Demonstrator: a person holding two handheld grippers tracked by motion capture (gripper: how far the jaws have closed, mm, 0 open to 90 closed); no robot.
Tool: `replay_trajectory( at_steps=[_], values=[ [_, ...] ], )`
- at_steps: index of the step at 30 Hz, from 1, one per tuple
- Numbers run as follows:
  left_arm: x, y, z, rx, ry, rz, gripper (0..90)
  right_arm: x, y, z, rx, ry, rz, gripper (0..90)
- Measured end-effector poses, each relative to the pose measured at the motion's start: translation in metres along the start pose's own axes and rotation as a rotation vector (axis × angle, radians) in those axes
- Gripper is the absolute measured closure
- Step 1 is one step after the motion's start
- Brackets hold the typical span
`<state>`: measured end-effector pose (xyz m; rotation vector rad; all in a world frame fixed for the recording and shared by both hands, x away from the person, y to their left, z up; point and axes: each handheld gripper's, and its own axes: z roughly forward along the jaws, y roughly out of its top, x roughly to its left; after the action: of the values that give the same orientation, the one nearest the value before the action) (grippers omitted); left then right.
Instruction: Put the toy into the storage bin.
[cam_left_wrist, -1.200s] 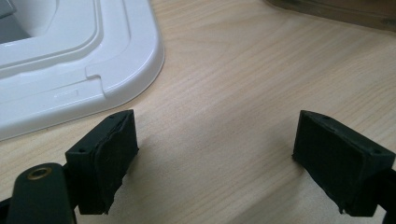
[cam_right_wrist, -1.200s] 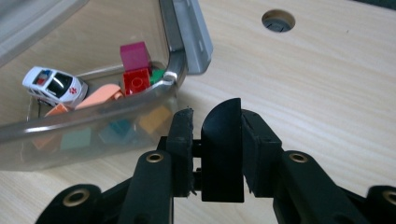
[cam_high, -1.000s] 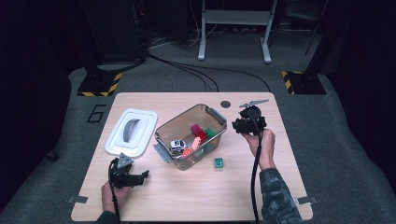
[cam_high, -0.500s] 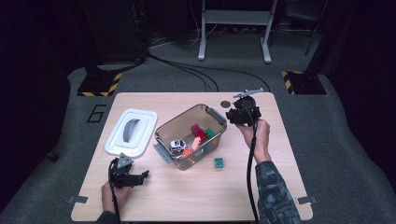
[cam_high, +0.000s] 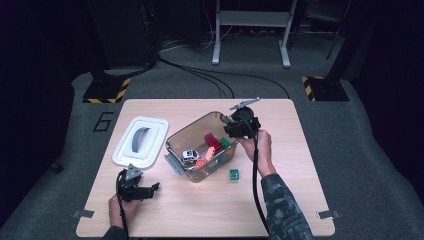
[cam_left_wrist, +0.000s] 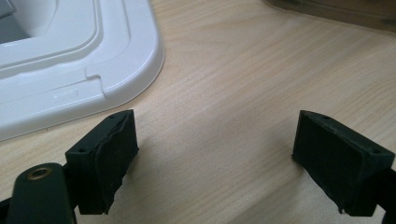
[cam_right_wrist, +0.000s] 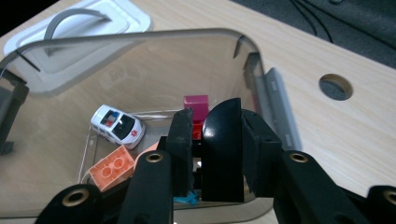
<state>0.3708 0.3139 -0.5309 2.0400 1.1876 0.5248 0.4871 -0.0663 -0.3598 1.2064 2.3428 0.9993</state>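
Right gripper (cam_right_wrist: 212, 154) fingers clamping seemingly a black block (cam_right_wrist: 223, 149), left gripper (cam_left_wrist: 215, 158) fingers wide, empty

Lid (cam_high: 140, 141) left of bin (cam_high: 202, 145); toy car (cam_high: 190, 156) inside, apparently.

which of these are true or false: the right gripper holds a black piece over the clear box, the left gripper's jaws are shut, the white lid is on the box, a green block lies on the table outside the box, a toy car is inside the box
1. The right gripper holds a black piece over the clear box: true.
2. The left gripper has shut jaws: false, they stand open over bare table, with nothing between them.
3. The white lid is on the box: false, it lies on the table beside it.
4. A green block lies outside the box: true.
5. A toy car is inside the box: true.
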Motion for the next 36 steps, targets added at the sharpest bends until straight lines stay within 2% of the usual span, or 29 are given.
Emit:
replay_trajectory(
  at_steps=[7, 16, 18, 22, 24, 26, 29, 36],
  values=[
    [0.0, 0.0, 0.0, 0.0, 0.0, -0.001, 13.6, 0.007, -0.006, 0.014, 0.05, 0.019, -0.009, 67.3],
    [0.0, 0.0, 0.0, 0.0, 0.0, 0.0, 13.6, 0.011, -0.012, 0.022, 0.091, 0.046, -0.011, 65.3],
    [0.0, 0.0, 0.0, 0.0, 0.0, 0.0, 13.6, 0.011, -0.013, 0.022, 0.087, 0.043, -0.009, 60.9],
    [0.0, 0.0, 0.0, 0.0, 0.0, 0.0, 13.7, 0.011, -0.015, 0.017, 0.077, 0.036, 0.009, 46.0],
    [0.0, 0.0, 0.0, 0.0, 0.001, 0.0, 13.7, 0.012, -0.016, 0.011, 0.053, 0.024, 0.013, 36.7],
    [0.0, 0.0, 0.0, 0.0, 0.0, 0.001, 13.7, 0.011, -0.018, 0.004, 0.029, 0.022, 0.016, 31.1],
    [0.0, 0.0, 0.0, -0.001, 0.001, 0.0, 13.7, 0.009, -0.021, -0.005, -0.001, 0.017, 0.021, 26.0],
    [0.0, 0.0, 0.0, 0.0, 0.0, 0.0, 13.7, 0.007, -0.037, -0.024, -0.03, 0.012, 0.028, 17.1]
  ],
)
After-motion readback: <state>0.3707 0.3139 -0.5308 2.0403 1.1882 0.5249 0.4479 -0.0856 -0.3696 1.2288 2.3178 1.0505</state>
